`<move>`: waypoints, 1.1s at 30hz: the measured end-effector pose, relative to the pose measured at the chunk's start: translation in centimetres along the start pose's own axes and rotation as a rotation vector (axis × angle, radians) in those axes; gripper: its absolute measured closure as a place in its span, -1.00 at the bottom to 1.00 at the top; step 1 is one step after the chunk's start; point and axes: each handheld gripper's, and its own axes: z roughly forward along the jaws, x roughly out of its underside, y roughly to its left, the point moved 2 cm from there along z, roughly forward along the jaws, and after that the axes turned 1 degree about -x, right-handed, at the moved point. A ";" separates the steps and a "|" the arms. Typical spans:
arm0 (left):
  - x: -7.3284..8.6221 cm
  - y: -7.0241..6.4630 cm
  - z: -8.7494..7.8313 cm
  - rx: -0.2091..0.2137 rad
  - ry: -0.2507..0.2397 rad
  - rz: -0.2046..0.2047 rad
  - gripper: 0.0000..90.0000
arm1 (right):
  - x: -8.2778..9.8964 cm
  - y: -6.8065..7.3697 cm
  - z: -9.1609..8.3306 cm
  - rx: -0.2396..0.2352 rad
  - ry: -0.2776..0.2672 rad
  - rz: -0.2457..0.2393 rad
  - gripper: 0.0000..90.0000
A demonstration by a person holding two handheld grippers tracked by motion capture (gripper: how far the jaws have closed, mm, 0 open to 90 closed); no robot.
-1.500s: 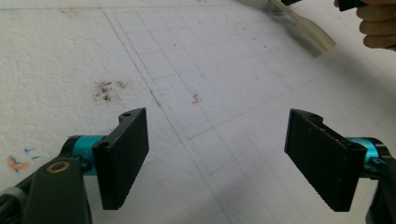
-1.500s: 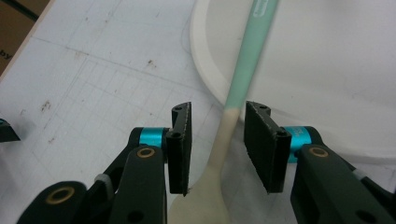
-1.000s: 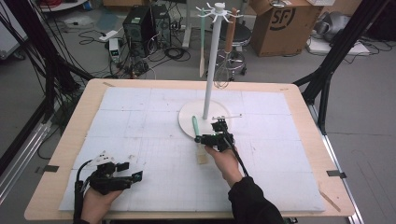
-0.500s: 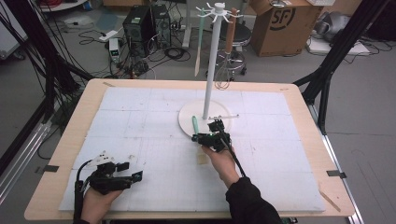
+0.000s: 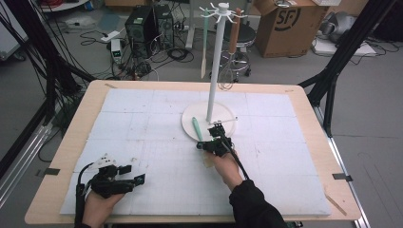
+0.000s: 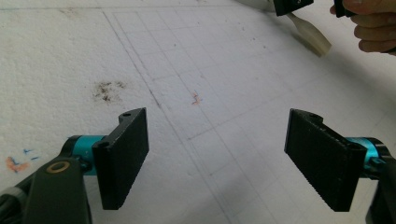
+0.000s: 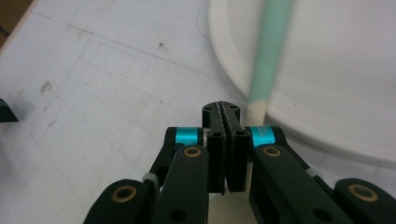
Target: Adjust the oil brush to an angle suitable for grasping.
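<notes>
Slim spatula with mint-green handle and cream blade (image 5: 196,128): handle on the white round stand base (image 5: 190,118), blade on the counter (image 5: 285,156).
Light, stiff and smooth, so take it mid-handle. Right claw (image 7: 226,109) has just been closing and is pressed together on nothing, just beside the spatula; left claw (image 6: 217,121) is spread.

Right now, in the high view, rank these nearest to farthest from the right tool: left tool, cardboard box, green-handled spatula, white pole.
The right tool has just been closing its jaws, with nothing between them.
1. Green-handled spatula, lying just beside its tips.
2. White pole, just beyond, mid-table.
3. Left tool, near-left corner, open.
4. Cardboard box, on the floor beyond the table, far right.
</notes>
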 end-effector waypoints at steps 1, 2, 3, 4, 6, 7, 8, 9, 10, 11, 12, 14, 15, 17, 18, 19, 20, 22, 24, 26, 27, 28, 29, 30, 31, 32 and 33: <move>0.0 0.0 0.0 0.000 0.000 0.000 -0.50 | 0.0 0.0 0.0 0.002 0.001 0.000 0.98; 0.0 0.0 0.0 0.000 0.000 0.000 -0.50 | 0.0 -0.1 -0.1 0.007 0.004 -0.001 0.98; 0.0 0.0 0.0 0.000 0.000 0.000 -0.50 | 0.0 -0.1 -0.1 0.010 0.002 -0.004 0.98; 0.0 0.0 0.0 0.001 0.001 0.000 -0.50 | 0.0 -0.1 -0.2 0.015 0.006 -0.003 0.98; 0.0 0.0 0.0 0.000 0.000 -0.001 -0.50 | -0.1 -0.3 -0.4 0.020 0.003 -0.007 0.97; 0.0 0.0 0.0 0.000 0.000 0.000 -0.50 | -0.1 -0.3 -0.5 0.027 0.006 -0.006 0.97; 0.0 0.0 0.0 0.000 0.000 0.000 -0.50 | -0.1 -0.4 -0.5 0.031 0.011 -0.009 0.97; 0.0 0.0 0.0 0.000 0.000 0.000 -0.50 | 0.0 -0.4 -0.5 0.034 0.014 -0.015 0.97; 0.0 0.0 0.0 0.000 0.000 0.000 -0.50 | 0.1 -0.5 -0.6 0.035 0.018 -0.013 0.97; 0.0 0.0 0.0 0.000 0.000 0.000 -0.50 | 0.1 -0.5 -0.6 0.032 0.020 -0.012 0.96; 0.0 0.0 0.0 0.000 0.001 0.001 -0.50 | 0.2 -0.5 -0.6 0.029 0.024 -0.012 0.95; 0.0 0.0 0.0 0.000 0.001 0.001 -0.50 | 0.3 -0.3 -0.8 0.012 0.024 -0.021 0.95; 0.0 0.0 0.0 0.001 0.003 0.000 -0.50 | 0.2 -0.1 -0.9 -0.001 0.017 -0.027 0.95; 0.0 0.0 0.0 -0.001 0.002 0.001 -0.50 | 0.0 0.3 -1.2 -0.034 -0.019 -0.048 0.97; 0.0 0.0 0.0 -0.002 0.003 0.002 -0.50 | -0.1 0.4 -1.4 -0.032 -0.030 -0.049 0.98; 0.0 0.0 0.0 -0.002 0.003 0.001 -0.50 | -0.2 0.3 -1.6 -0.023 -0.044 -0.054 0.98; 0.0 0.0 0.0 -0.002 0.003 0.002 -0.50 | -0.3 0.0 -1.7 -0.011 -0.053 -0.046 0.98; 0.0 0.0 0.0 -0.002 0.003 0.002 -0.50 | -0.5 -0.7 -1.9 0.018 -0.057 -0.026 0.98; 0.0 0.0 0.0 -0.001 0.002 0.001 -0.50 | -0.6 -1.4 -2.2 0.033 -0.063 -0.015 0.99; 0.0 0.0 0.0 -0.001 0.002 0.002 -0.50 | -0.7 -1.7 -2.3 0.046 -0.068 -0.006 0.99; 0.0 0.0 0.0 -0.001 0.002 0.001 -0.50 | -0.7 -1.9 -2.3 0.055 -0.067 -0.004 0.99; 0.0 0.0 0.0 -0.002 0.003 0.001 -0.50 | -0.7 -2.0 -2.3 0.064 -0.061 -0.004 0.99; 0.0 0.0 0.0 -0.002 0.004 0.001 -0.50 | -0.6 -2.1 -2.1 0.078 -0.049 -0.013 0.99; 0.0 0.0 0.0 -0.002 0.003 0.002 -0.50 | -0.6 -2.1 -2.0 0.085 -0.039 -0.018 0.99; 0.0 0.0 0.0 -0.002 0.003 0.002 -0.50 | -0.5 -2.1 -1.9 0.092 -0.035 -0.025 0.98; 0.0 0.0 0.0 -0.002 0.002 0.001 -0.50 | -0.5 -2.1 -1.8 0.094 -0.031 -0.027 0.98; 0.0 0.0 0.0 -0.002 0.003 0.002 -0.50 | -0.5 -2.0 -1.7 0.098 -0.030 -0.030 0.99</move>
